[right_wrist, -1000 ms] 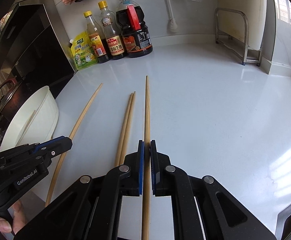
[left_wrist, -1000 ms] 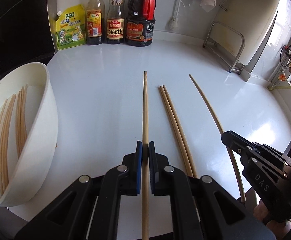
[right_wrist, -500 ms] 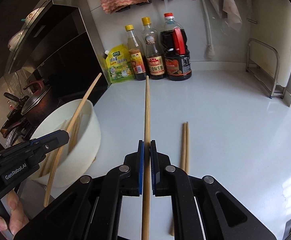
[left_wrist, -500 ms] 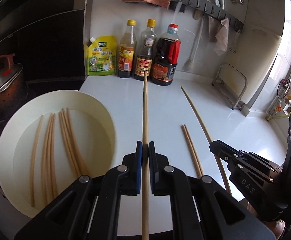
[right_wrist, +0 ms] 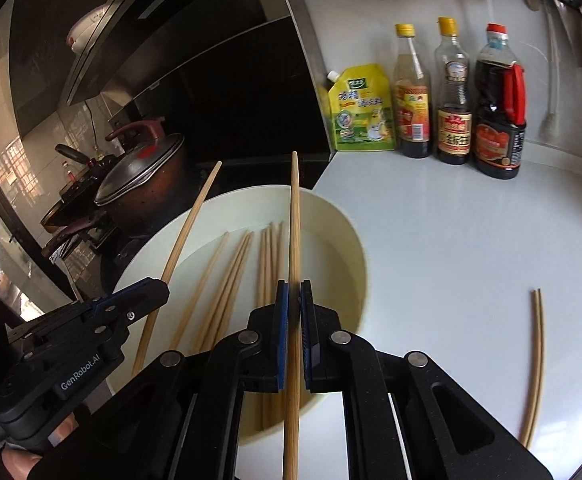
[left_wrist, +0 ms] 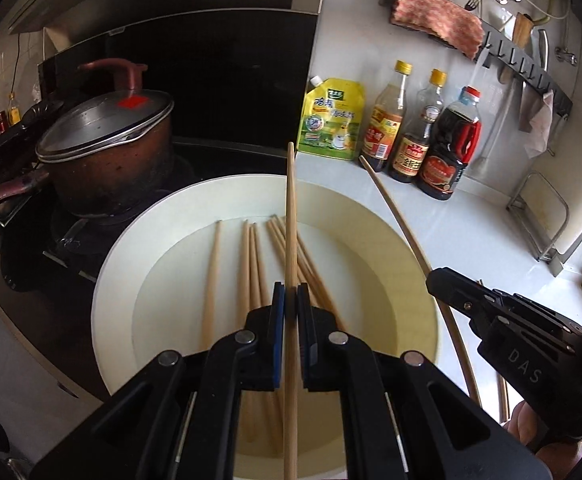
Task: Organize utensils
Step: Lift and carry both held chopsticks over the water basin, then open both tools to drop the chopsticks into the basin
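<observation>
A kitchen corner here: white desk [right_wrist: 471, 240] running off to 3 o'clock, dark stove at 9 o'clock with a lidded brown pot [left_wrist: 107, 152] on it. Against the back wall at 1 o'clock, a yellow refill pouch [left_wrist: 333, 120] and three sauce bottles [right_wrist: 455, 92] in a row.

Big change! A second ago both chopsticks were low over the desk; now they have swung across and hang over the white bowl [left_wrist: 123, 264], which fills the middle of both views. Several chopsticks already lie in its bottom.

The left hand-held gripper [left_wrist: 291, 304] is clamped on one chopstick [left_wrist: 291, 208], tip pointing to 12 o'clock over the bowl. The right hand-held gripper [right_wrist: 294, 304] is likewise clamped on its own chopstick [right_wrist: 295, 220], over the bowl's 3 o'clock side.

Out at 4 o'clock in the right view, one last pair of chopsticks [right_wrist: 537, 352] lies on the desk, well apart from the bowl.

So it looks like release comes next: both sticks are placed to drop in, then that pair is all that remains.
</observation>
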A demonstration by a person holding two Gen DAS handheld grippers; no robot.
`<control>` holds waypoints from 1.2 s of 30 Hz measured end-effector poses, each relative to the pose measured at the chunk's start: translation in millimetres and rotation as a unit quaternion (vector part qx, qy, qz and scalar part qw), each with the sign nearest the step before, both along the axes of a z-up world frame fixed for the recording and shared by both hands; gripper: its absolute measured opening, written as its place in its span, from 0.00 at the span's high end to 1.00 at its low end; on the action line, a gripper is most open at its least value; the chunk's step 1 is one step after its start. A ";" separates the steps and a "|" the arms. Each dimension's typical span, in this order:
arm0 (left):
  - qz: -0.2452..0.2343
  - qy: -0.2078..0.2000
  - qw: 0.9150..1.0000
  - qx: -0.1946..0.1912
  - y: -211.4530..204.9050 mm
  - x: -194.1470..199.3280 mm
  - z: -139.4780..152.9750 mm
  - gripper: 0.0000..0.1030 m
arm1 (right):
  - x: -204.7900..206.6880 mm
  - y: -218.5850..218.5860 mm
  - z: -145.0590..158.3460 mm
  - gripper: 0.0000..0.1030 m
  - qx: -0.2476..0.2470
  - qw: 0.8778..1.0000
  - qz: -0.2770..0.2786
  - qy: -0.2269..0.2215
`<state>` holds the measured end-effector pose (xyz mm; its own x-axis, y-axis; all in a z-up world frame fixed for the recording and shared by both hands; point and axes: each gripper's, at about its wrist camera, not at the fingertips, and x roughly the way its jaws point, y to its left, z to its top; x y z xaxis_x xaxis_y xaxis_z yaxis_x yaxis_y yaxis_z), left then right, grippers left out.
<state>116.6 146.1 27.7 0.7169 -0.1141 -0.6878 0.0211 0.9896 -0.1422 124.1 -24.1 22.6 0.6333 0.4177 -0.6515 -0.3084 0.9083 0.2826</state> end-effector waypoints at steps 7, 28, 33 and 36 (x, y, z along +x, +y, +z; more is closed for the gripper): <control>0.009 0.029 1.000 -0.007 22.6 18.5 -23.2 0.93 | 27.1 42.2 -21.4 0.94 -0.019 0.999 0.024 0.038; 0.036 0.038 0.998 -0.023 40.1 10.8 -33.5 0.63 | 17.2 40.3 -25.1 0.88 -0.033 0.999 0.022 0.032; 0.038 0.036 0.998 -0.022 39.8 2.0 -30.2 0.60 | 7.9 34.1 -21.5 0.85 -0.028 0.999 0.017 0.028; 0.037 0.033 0.999 -0.019 37.7 -3.8 -27.1 0.59 | 1.3 30.0 -19.1 0.83 -0.026 0.999 0.015 0.026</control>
